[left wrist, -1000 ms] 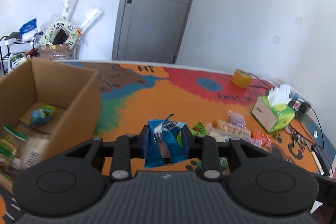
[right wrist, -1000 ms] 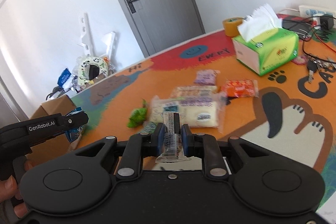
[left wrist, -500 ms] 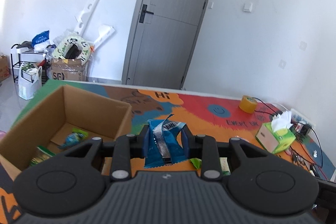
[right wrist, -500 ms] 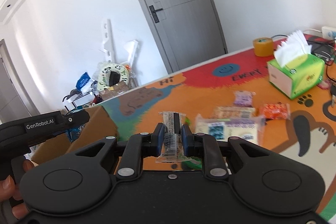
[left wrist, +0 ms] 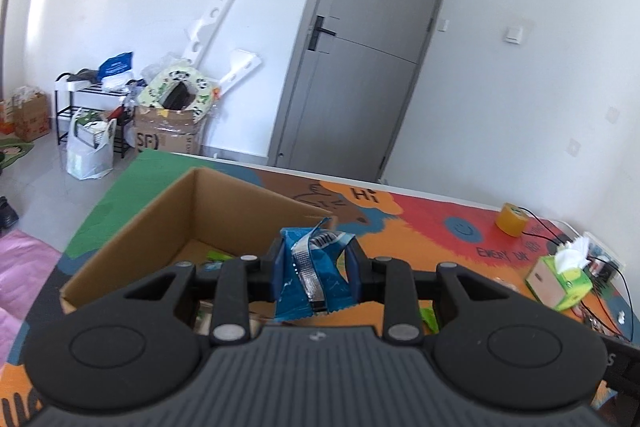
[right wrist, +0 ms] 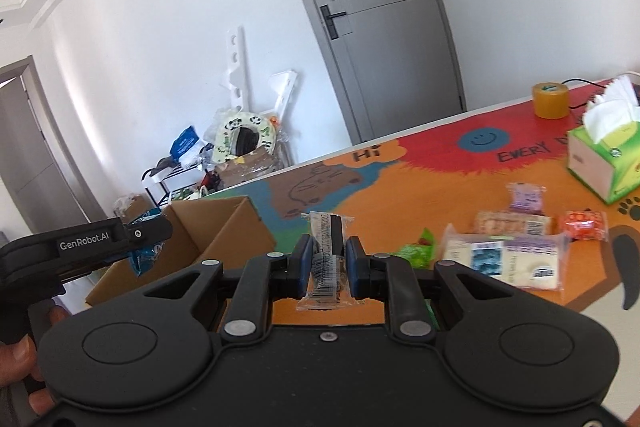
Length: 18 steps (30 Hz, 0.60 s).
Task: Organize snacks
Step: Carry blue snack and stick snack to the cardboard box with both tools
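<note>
Clearly both hands are carrying snacks toward the cardboard box (left wrist: 224,215), which sits open at the left end of the colourful table mat (right wrist: 440,187), at about nine o'clock from the loose pile. It is placed there as the collecting bin, and a few packets already lie on its floor.

The left gripper (left wrist: 316,267) pinches a crumpled blue packet (left wrist: 310,275) between its pads, holding it upright over the box's near right corner, so that letting go should drop it inside. In the right wrist view it hangs over the box's open top.

The right gripper (right wrist: 328,263) is pressed together on a slim clear-wrapped bar (right wrist: 326,259), gripped across its middle so both ends stick out. It is well short of the box, which lies at about ten o'clock from it.

Further right, at roughly three o'clock, the unsorted snacks wait on the mat: a green sweet (right wrist: 414,249), a large pale packet (right wrist: 504,261), a long biscuit bar (right wrist: 514,223), a purple packet (right wrist: 526,197) and an orange one (right wrist: 584,225). The tissue box (right wrist: 604,163) and tape roll (right wrist: 550,99) beyond are no snacks and probably stay.
</note>
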Motion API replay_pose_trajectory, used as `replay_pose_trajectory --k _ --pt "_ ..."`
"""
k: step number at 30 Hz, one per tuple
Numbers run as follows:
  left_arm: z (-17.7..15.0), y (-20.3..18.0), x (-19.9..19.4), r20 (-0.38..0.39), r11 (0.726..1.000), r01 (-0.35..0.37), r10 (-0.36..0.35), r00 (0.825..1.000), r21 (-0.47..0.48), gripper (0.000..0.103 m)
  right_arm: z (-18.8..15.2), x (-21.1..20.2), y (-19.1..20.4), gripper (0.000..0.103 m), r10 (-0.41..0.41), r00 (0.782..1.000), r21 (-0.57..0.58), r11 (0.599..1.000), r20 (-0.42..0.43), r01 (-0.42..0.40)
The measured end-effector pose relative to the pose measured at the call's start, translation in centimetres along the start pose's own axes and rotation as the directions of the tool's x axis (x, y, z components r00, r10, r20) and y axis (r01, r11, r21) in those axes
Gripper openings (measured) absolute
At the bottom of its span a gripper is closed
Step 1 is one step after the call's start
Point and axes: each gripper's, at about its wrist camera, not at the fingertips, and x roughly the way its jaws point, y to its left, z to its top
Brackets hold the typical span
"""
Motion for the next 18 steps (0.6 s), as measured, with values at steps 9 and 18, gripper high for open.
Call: replay_pose_trajectory --k 9,18 --pt "0.9 3.8 0.3 -0.004 0.997 -0.065 0.065 0.998 -0.041 0.030 0.5 1.9 3.2 0.020 0.053 0.999 -0.032 0.998 -0.011 -0.053" --pt "1.6 6.7 2.6 -0.035 0.993 -0.095 0.092 0.995 -0.073 0.030 1.5 4.2 6.6 0.020 0.092 0.995 -0.076 0.993 -0.022 -0.094"
